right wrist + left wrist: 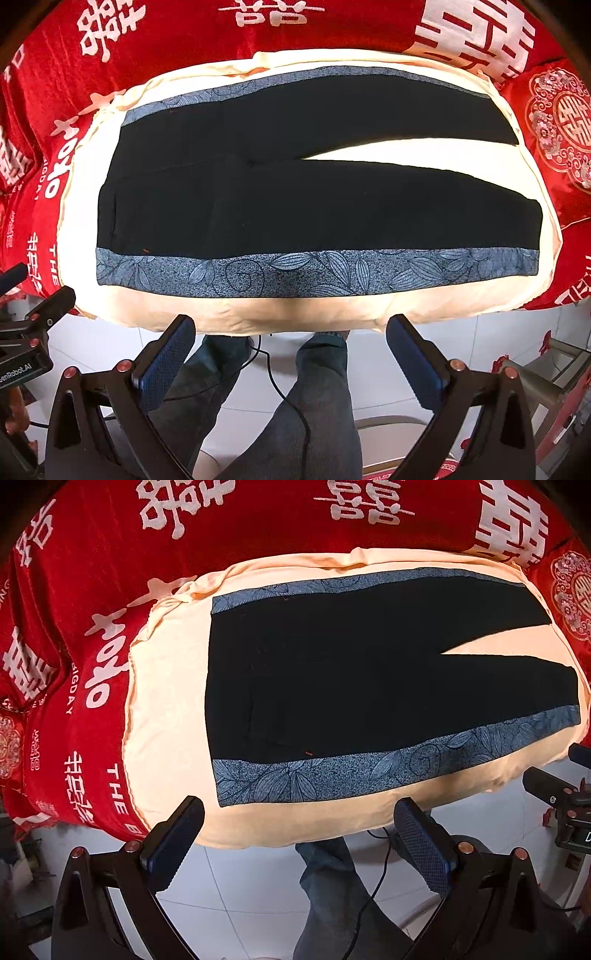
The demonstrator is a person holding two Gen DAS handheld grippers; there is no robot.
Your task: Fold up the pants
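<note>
Fingers (186, 834) of left gripper (299, 843) spread wide, grasping nothing, hovering off near edge of cream cushion (166, 686), above white tiled floor (240, 882). Same for right gripper (291, 360): fingers (413, 360) released, empty, poised just short of cushion's near edge. Neither touching cloth.

Black pants (332, 672) laid flat and full length on cream cushion, itself resting on red bedding with white characters (258, 520). Waistband toward left, legs running to right, parted in a narrow V with cushion showing between. Blue leaf-patterned side stripe (314, 271) along near edge, matching stripe along far edge. Cloth smooth, no crease or fold visible anywhere.

Judged from that: task at its very start. Spreading out looks done; no fold made yet. Left to do, most likely: bring one leg over other so stripes meet, then fold lengthwise bundle in half or thirds from hem toward waist. Near stripe edge looks like natural first grasp, left toward waist, right toward hem.

Also in view: dark cable (280, 391) trailing across floor, person's legs in grey trousers (317, 398) below cushion, and each gripper's body at edge of other's view.
</note>
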